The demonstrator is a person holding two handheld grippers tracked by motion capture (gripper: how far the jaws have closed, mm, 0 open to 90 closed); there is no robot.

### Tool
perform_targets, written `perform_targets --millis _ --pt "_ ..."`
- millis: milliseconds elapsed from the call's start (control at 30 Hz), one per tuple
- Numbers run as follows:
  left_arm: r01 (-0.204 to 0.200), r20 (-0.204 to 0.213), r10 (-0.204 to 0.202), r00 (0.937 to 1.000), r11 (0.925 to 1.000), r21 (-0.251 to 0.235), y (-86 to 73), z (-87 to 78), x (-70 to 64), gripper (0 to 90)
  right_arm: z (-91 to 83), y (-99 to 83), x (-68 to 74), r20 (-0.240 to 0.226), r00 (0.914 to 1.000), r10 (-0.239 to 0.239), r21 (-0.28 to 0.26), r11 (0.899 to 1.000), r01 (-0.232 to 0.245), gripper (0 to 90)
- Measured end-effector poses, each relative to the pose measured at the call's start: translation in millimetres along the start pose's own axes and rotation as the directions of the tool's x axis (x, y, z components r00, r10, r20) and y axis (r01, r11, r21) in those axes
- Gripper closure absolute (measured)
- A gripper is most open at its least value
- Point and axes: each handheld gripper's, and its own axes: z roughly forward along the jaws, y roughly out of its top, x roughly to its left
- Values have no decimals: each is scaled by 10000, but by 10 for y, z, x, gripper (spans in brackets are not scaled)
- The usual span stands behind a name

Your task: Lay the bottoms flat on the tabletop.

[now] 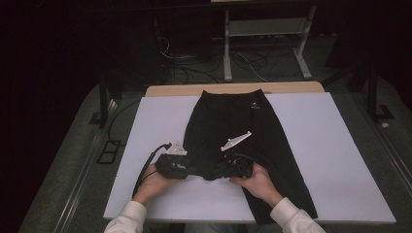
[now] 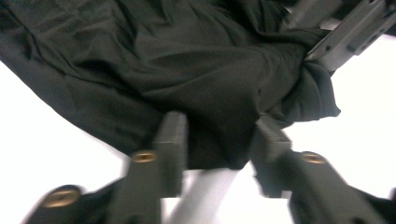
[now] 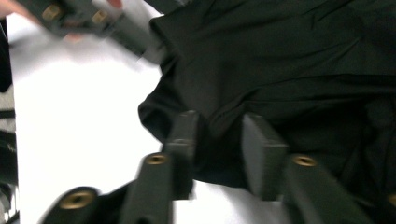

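Black trousers (image 1: 228,121) lie lengthwise on the white board (image 1: 320,160), waist at the far end with a small white logo. The leg on the right reaches the near edge. The leg on the left ends short, bunched at both grippers. My left gripper (image 1: 200,170) comes in from the left and is shut on this bunched cloth (image 2: 210,93), which fills the gap at the left gripper (image 2: 217,126). Facing it from the right, my right gripper (image 1: 217,171) holds the same bunch, with cloth (image 3: 280,70) between the jaws of the right gripper (image 3: 219,123).
The board rests on a wooden table (image 1: 233,89). Behind it stand a metal frame (image 1: 265,29) and floor cables (image 1: 194,68). Bare white board lies on both sides of the trousers. The other gripper shows in each gripper view: right (image 2: 345,32), left (image 3: 84,18).
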Motion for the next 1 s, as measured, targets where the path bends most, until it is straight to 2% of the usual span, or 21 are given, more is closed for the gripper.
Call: perform_targets --millis 67,100,167,233,300,467,633,700,767,800,900,1000 --pt "-79 84 78 9999 9999 122 43 24 -14 806 -9 15 -24 -133 9999 68 65 10000 -67 823" --pt "-146 63 145 9999 9995 263 73 27 -21 831 -25 23 -39 -207 9996 181 52 9998 -180 829" --pt "-154 213 144 9997 9988 469 136 2 -17 846 -89 40 -95 -627 9973 388 -108 9992 -396 831" --pt "-124 398 105 9992 9988 475 212 -63 1 850 -195 64 -165 -1074 9919 682 -384 9966 -727 832" --pt "-190 571 169 9982 9991 371 318 -148 25 852 -324 100 -240 -1307 9875 877 -734 9925 -978 833" --pt "-582 342 572 9978 9979 286 639 -330 118 862 -605 220 -449 -1647 9783 1258 -1621 9749 -1527 837" --pt "-745 251 733 9970 9959 505 891 -288 295 864 -705 310 -635 -1158 9842 1343 -2012 9671 -1556 843" --pt "-828 81 824 9966 9937 749 949 -200 373 862 -705 333 -727 -784 9879 1337 -2138 9657 -1476 843" --pt "-769 -62 778 9969 9925 954 978 -96 451 856 -683 352 -821 -202 9914 1292 -2133 9682 -1306 844" --pt "-753 -91 767 9970 9919 1024 985 -46 490 857 -666 359 -878 -65 9912 1319 -2129 9684 -1302 844" --pt "-550 -282 585 9979 9923 1113 965 94 577 856 -619 352 -1048 130 9840 1779 -2203 9604 -1707 844" --pt "-201 -340 237 9991 9946 1021 911 207 650 857 -556 324 -1170 286 9765 2137 -2160 9551 -2027 844"
